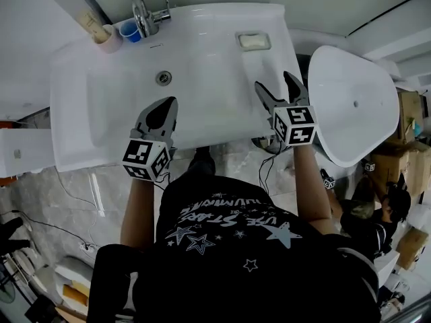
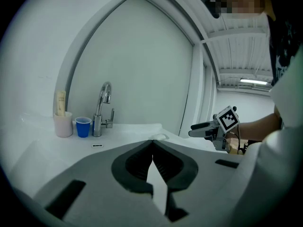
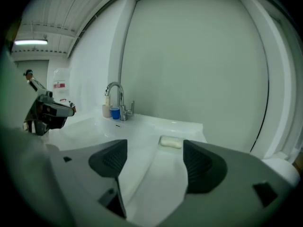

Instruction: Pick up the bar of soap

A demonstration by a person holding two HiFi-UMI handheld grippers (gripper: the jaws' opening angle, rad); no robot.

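Observation:
The pale bar of soap (image 1: 253,42) lies in a recessed dish at the back right of the white washbasin (image 1: 222,113). In the right gripper view the soap (image 3: 170,142) sits ahead of the jaws, slightly right of centre. My right gripper (image 1: 277,87) hovers over the basin's front right, short of the soap; its jaws stand open with nothing between them (image 3: 154,146). My left gripper (image 1: 163,111) is over the basin's front middle, its jaws shut and empty (image 2: 152,141).
A chrome tap (image 1: 145,15), a blue cup (image 1: 131,30) and a pink tumbler (image 1: 109,40) holding a tube stand along the back left rim. The drain (image 1: 163,78) is mid-bowl. A second white basin (image 1: 350,103) stands to the right, with cardboard boxes (image 1: 411,113) beyond.

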